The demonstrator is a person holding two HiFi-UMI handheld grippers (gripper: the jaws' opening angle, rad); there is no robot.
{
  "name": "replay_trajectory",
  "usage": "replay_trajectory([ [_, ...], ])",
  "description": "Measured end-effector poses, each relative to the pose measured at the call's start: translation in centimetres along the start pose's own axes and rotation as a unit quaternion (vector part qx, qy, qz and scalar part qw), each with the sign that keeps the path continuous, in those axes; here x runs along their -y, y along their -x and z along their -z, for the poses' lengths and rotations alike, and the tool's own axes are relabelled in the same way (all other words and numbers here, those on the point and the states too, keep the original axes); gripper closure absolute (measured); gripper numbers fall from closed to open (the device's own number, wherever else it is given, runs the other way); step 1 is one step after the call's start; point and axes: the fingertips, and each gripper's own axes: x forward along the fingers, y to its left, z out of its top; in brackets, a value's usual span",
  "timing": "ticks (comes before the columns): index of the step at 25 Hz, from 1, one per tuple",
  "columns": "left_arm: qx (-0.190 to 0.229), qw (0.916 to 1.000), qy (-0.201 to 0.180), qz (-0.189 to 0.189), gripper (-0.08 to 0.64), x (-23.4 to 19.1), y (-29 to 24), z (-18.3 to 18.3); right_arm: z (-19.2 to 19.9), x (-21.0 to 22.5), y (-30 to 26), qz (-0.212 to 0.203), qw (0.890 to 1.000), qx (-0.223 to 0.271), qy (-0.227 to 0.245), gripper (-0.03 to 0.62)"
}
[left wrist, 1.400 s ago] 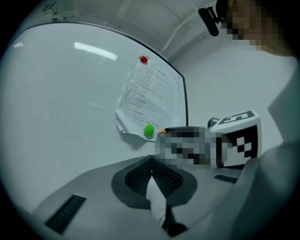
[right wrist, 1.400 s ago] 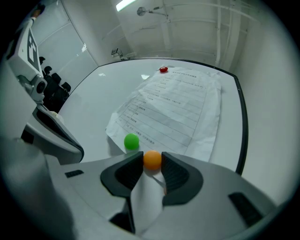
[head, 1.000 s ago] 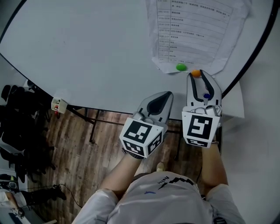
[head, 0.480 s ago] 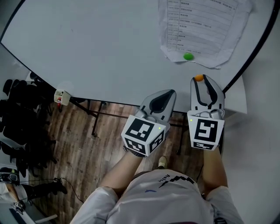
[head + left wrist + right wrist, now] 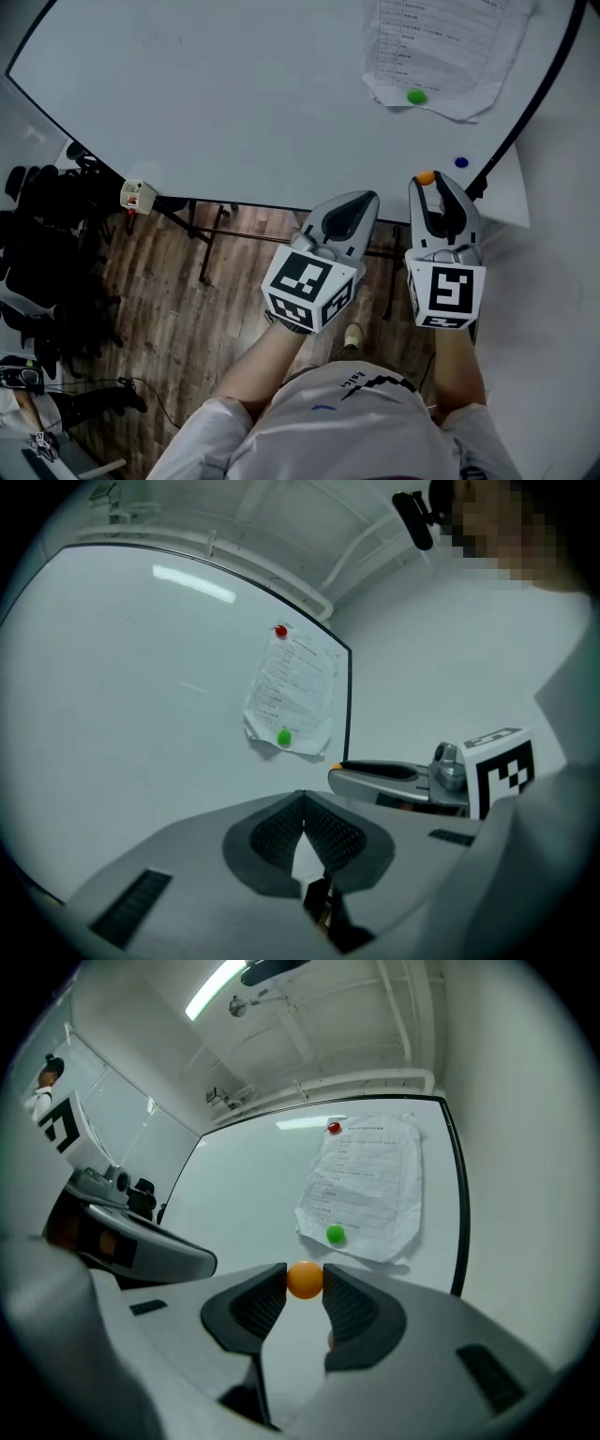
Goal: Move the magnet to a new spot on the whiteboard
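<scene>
Clamped at the tips of the right hand-held gripper [image 5: 305, 1285]: orange magnet [image 5: 305, 1279], held clear of the whiteboard [image 5: 234, 94], apparently for carrying to a fresh spot. Alongside, left hand-held gripper [image 5: 302, 803] closed and empty, out of the way.

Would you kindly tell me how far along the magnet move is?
Done: the orange magnet is gripped in the right tool, apparently lifted off the whiteboard. In hand: carrying it near the board's lower right. Remaining: setting it on a new spot. The left tool is shut, empty.
</scene>
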Motion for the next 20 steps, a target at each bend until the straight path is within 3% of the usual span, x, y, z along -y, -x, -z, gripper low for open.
replay_trajectory([
  [9,-0.004,1.0000,0.006,0.005,0.549,1.2,6.5,1.7,1.1,-5.2,5.6,-0.013,0.999,-0.020,-0.047,0.465],
  [20,-0.002,0.9997,0.011,0.023,0.551,4.1,13.5,2.9,0.2,-10.6,12.7,-0.012,0.997,-0.028,-0.067,0.465],
])
